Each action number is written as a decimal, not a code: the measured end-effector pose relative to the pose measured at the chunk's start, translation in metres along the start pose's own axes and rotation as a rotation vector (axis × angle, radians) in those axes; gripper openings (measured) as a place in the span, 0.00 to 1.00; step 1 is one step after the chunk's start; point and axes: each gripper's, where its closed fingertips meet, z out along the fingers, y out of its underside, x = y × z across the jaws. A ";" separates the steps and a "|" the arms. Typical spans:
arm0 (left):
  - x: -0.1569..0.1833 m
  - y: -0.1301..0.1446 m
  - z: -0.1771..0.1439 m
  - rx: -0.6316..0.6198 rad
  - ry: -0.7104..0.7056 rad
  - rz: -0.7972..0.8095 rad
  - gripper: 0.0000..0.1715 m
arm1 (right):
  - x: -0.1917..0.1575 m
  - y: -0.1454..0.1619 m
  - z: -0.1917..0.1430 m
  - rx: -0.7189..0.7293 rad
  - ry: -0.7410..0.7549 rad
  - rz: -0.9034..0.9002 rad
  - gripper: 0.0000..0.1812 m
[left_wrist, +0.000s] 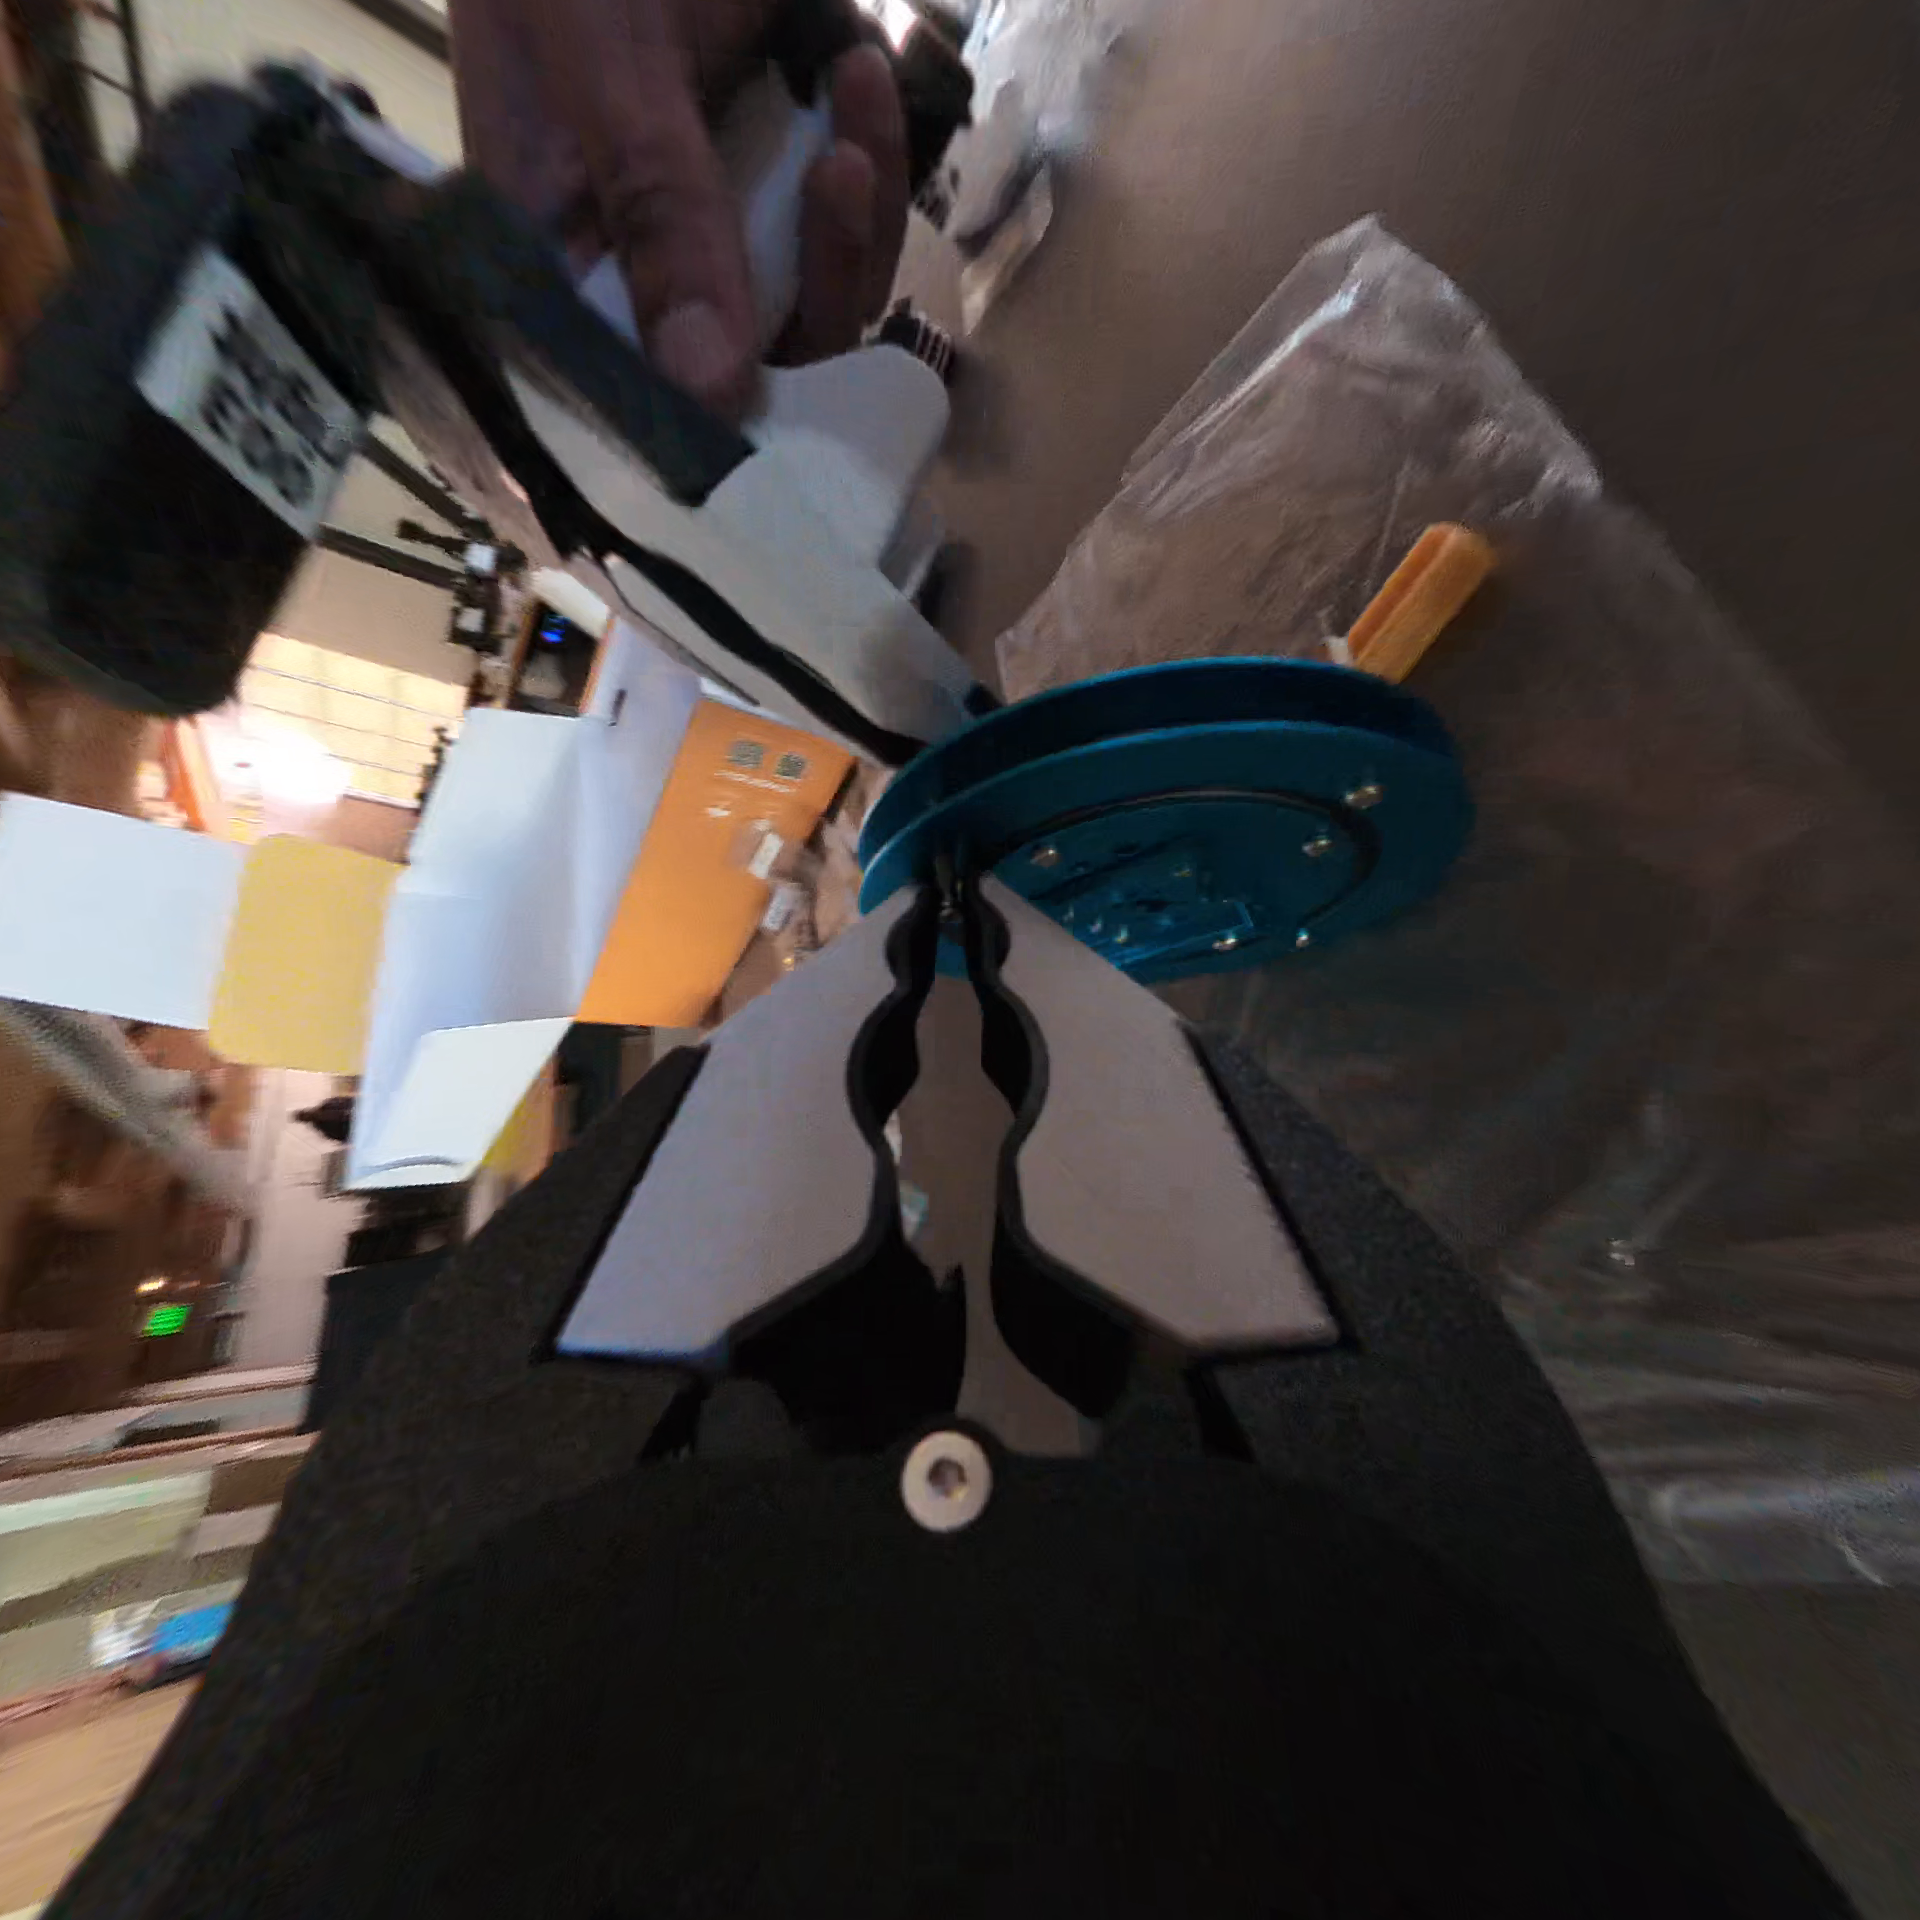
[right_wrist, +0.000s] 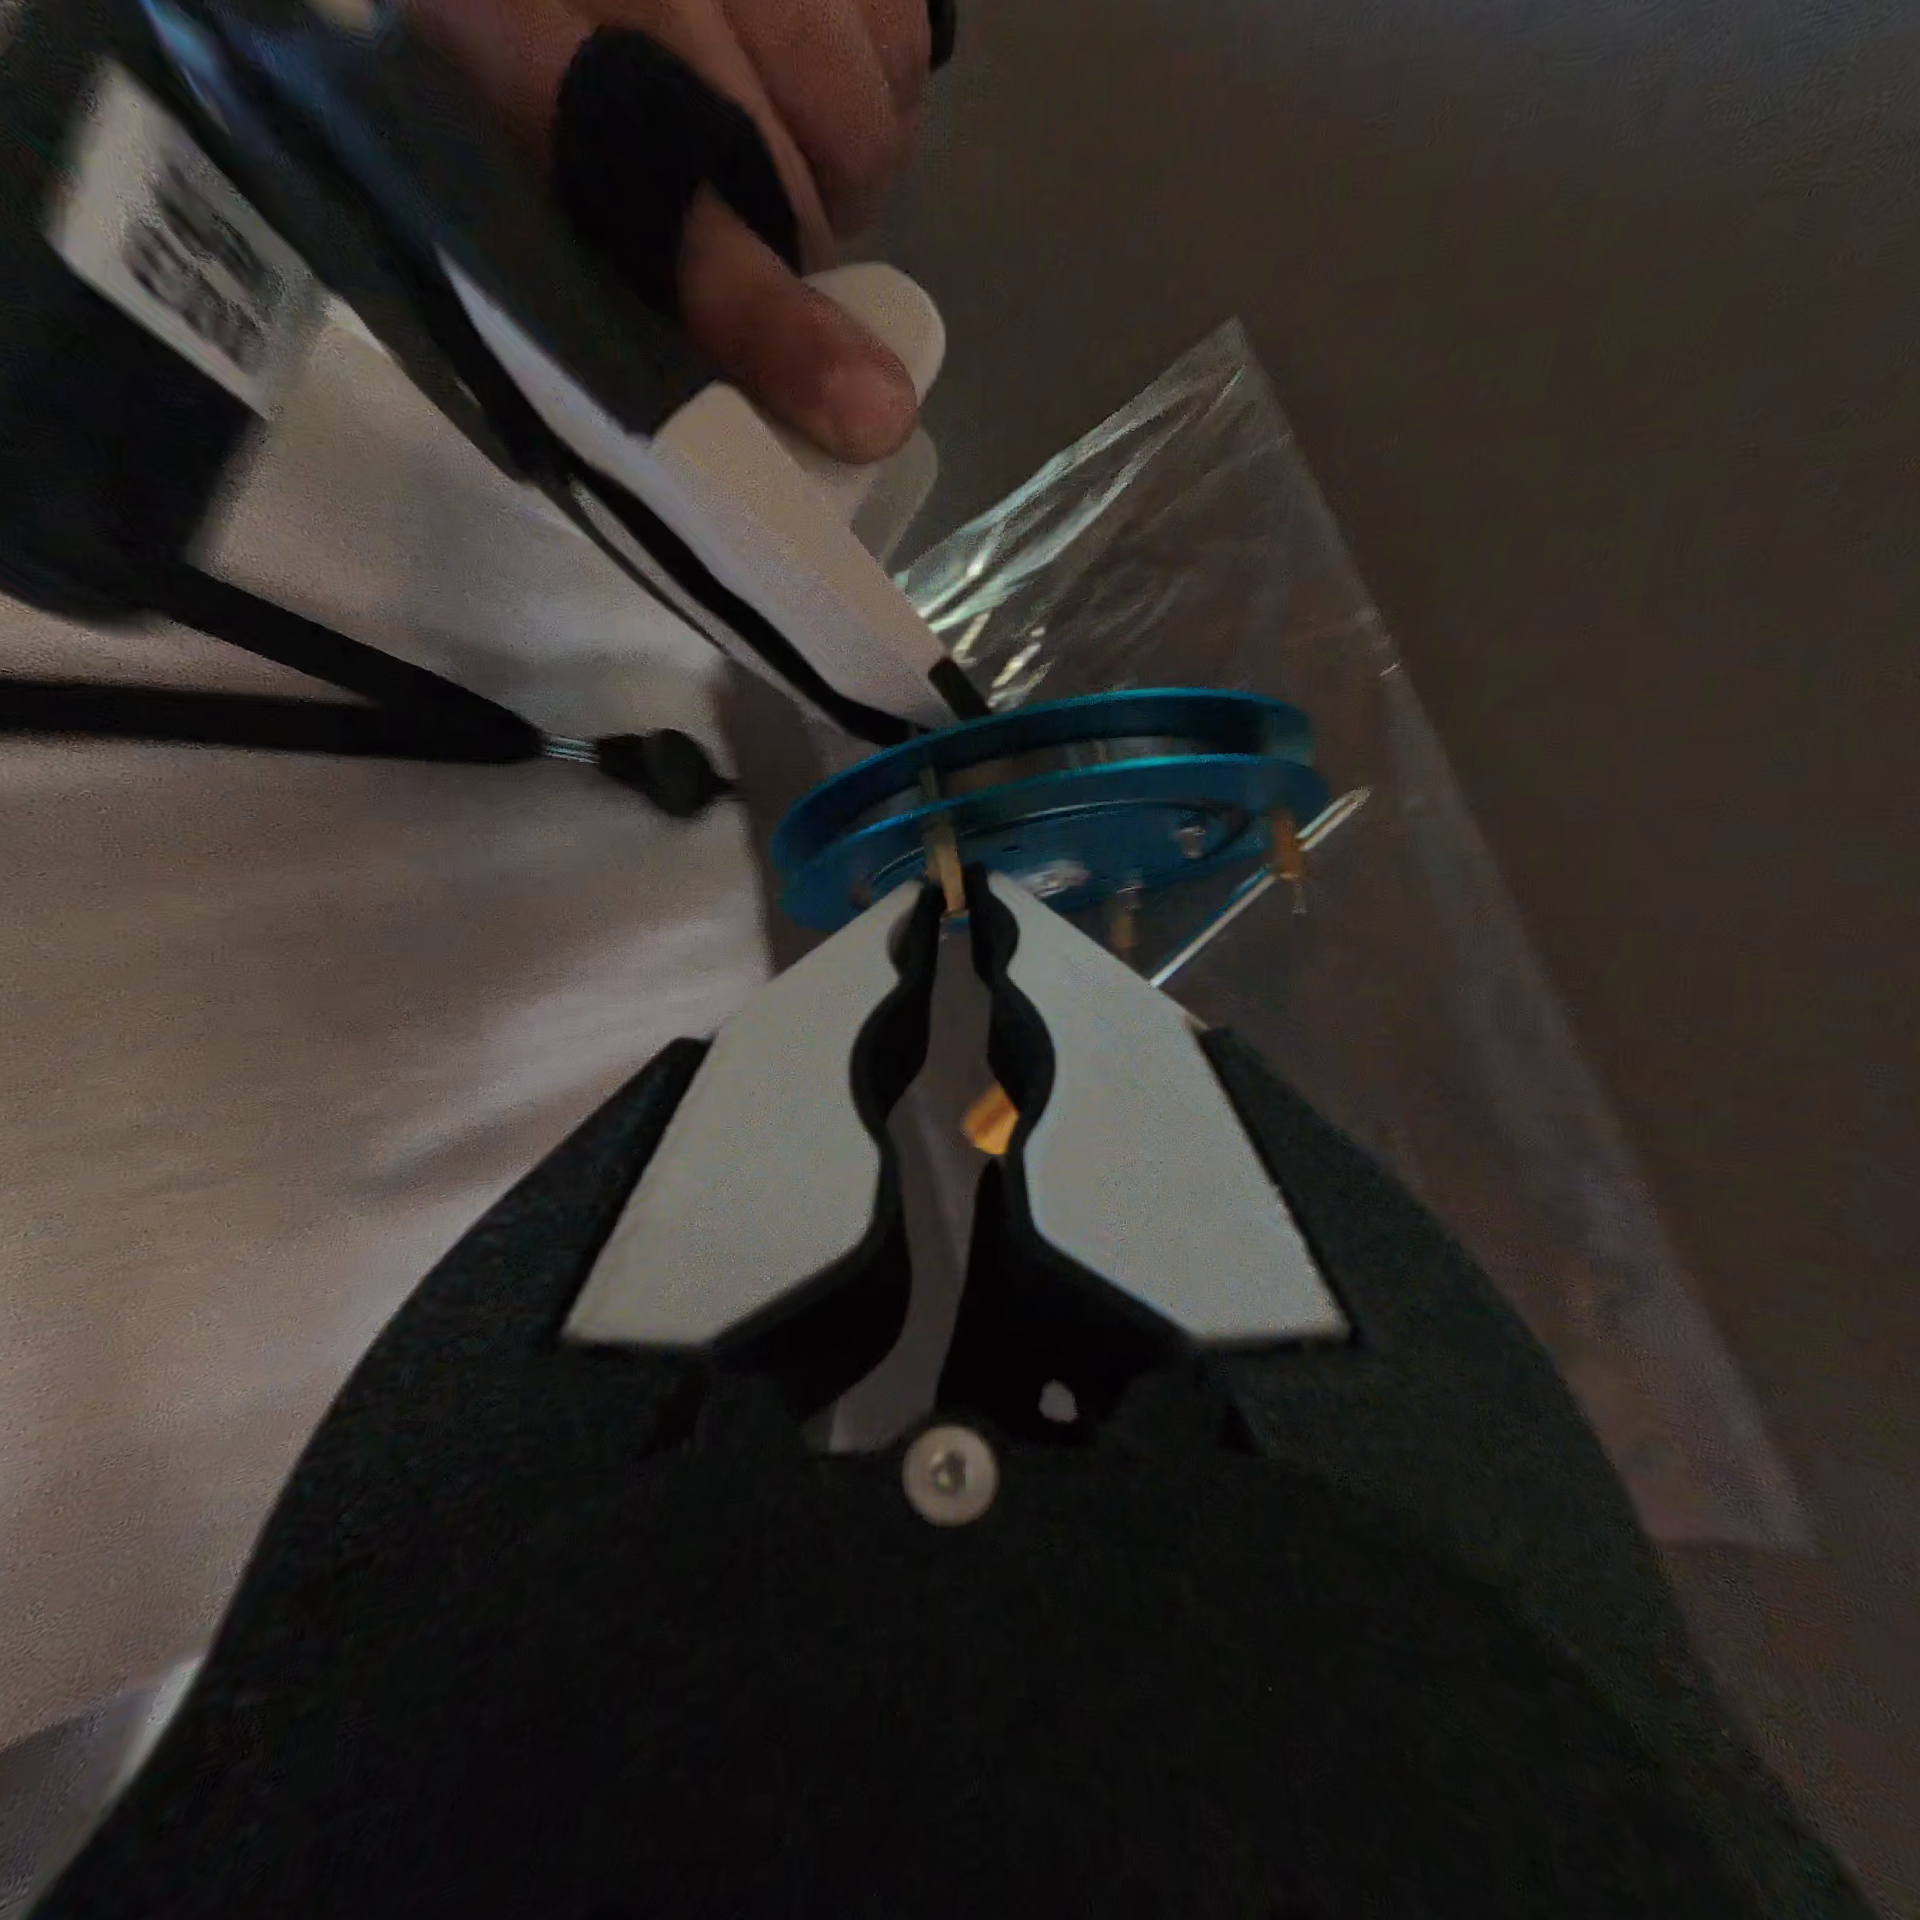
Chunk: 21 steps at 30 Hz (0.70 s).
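A blue part made of two round metal discs (left_wrist: 1195, 764) joined by short brass posts is held up in the air. My left gripper (left_wrist: 951, 899) is shut on its near edge. The right gripper's white finger (left_wrist: 831, 540) comes in from the upper left, held by a hand (left_wrist: 665, 187), and meets the upper disc's rim. In the right wrist view my right gripper (right_wrist: 951, 888) is shut on a brass post at the edge of the blue discs (right_wrist: 1091, 800). The left gripper's finger (right_wrist: 790, 540) reaches the far rim. A clear plastic bag (left_wrist: 1351, 436) lies behind, with an orange piece (left_wrist: 1423, 597) at its edge.
A brown tabletop (left_wrist: 1558, 156) lies under the bag (right_wrist: 1195, 582). More plastic packets (left_wrist: 997, 156) lie farther off on it. An orange panel (left_wrist: 717, 831) and white sheets (left_wrist: 499, 883) stand in the room behind. A person's white garment with a black cord (right_wrist: 312, 717) fills the left. Only a small space, under 4 cm, lies between the two pairs of fingers.
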 end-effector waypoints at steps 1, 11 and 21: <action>-0.001 0.002 0.000 -0.017 -0.010 0.005 0.02 | -0.002 0.000 0.001 -0.009 -0.036 0.031 0.02; 0.006 0.002 -0.007 0.072 0.411 -0.608 0.02 | 0.001 -0.007 0.001 -0.105 0.357 -0.443 0.02; 0.004 0.001 -0.003 0.059 0.279 -0.384 0.02 | 0.007 -0.009 -0.005 -0.050 0.301 -0.353 0.09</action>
